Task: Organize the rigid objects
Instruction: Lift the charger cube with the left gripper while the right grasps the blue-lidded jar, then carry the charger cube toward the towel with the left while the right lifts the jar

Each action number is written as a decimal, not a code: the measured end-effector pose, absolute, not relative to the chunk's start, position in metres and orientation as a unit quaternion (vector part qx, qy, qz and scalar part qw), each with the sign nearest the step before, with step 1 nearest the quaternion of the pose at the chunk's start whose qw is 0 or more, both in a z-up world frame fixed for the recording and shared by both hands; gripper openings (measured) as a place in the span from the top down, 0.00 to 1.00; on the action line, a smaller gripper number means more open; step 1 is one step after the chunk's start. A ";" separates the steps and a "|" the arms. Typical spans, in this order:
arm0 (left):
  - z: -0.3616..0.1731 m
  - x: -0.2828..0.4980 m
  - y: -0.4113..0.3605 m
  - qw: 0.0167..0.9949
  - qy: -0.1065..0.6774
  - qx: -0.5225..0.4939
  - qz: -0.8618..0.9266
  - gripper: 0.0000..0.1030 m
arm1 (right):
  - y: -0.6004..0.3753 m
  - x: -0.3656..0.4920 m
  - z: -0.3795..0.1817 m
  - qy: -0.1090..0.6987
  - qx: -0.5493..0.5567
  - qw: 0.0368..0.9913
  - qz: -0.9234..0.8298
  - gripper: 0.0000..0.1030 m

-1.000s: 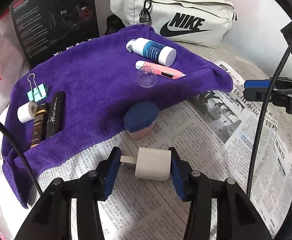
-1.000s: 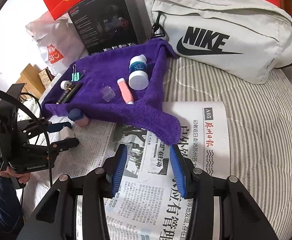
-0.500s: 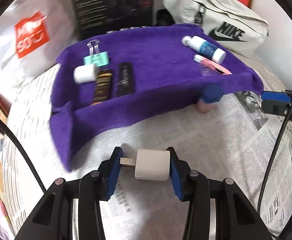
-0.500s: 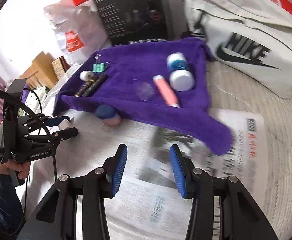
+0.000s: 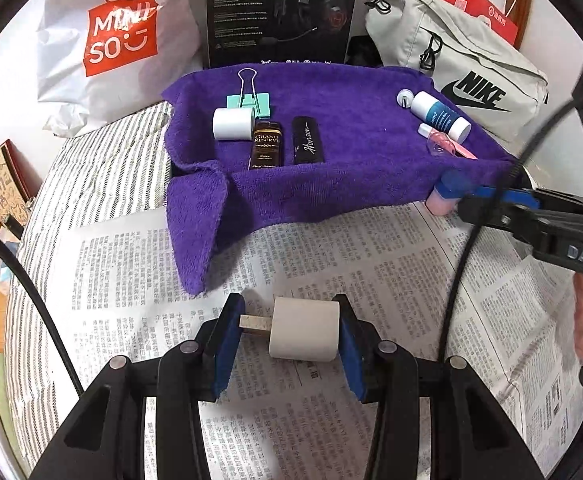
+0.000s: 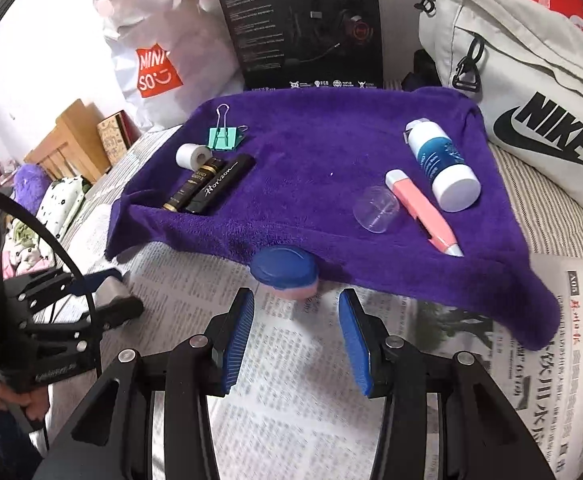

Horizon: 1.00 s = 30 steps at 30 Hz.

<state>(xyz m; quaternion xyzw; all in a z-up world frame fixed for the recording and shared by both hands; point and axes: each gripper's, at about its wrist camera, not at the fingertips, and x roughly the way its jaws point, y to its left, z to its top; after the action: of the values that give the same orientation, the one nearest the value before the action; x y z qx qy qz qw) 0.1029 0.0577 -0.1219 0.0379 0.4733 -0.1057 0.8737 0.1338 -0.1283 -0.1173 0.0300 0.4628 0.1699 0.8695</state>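
My left gripper (image 5: 287, 330) is shut on a white plug charger (image 5: 304, 334), held above the newspaper in front of the purple towel (image 5: 331, 168). On the towel lie a white tape roll (image 5: 233, 124), a green binder clip (image 5: 249, 102), two dark tubes (image 5: 266, 145), a white-blue bottle (image 5: 439, 115), a pink pen (image 6: 421, 206) and a clear cap (image 6: 376, 209). My right gripper (image 6: 296, 334) is open, just short of a blue-lidded pink jar (image 6: 285, 273) at the towel's front edge.
A Nike bag (image 6: 531, 80), a black headset box (image 6: 303, 24) and a Miniso bag (image 5: 115, 40) stand behind the towel. Newspaper (image 5: 311, 264) covers the striped bed. The left gripper shows at the left of the right wrist view (image 6: 103, 300).
My left gripper, still holding the charger, has swung left and now faces the towel's left end. My right gripper has moved left and forward to the blue-lidded jar.
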 end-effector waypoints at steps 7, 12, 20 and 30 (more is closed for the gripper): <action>-0.121 0.096 0.067 0.876 0.469 0.019 -0.112 0.59 | -0.111 0.142 -0.124 0.453 0.021 0.879 0.149 0.57; -0.123 0.096 0.067 0.876 0.468 0.023 -0.113 0.58 | -0.115 0.140 -0.128 0.450 0.015 0.880 0.153 0.65; -0.124 0.097 0.064 0.876 0.469 0.029 -0.106 0.58 | -0.155 0.119 -0.118 0.466 -0.003 0.875 0.133 0.65; -0.125 0.101 0.067 0.878 0.466 0.022 -0.111 0.59 | -0.158 0.124 -0.131 0.472 -0.007 0.871 0.134 0.65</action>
<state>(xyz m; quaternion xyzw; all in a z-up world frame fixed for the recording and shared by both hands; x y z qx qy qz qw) 0.1013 0.0672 -0.1251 0.0225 0.4656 -0.1110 0.8777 0.1242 -0.1579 -0.1311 -0.0068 0.4719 0.1340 0.8714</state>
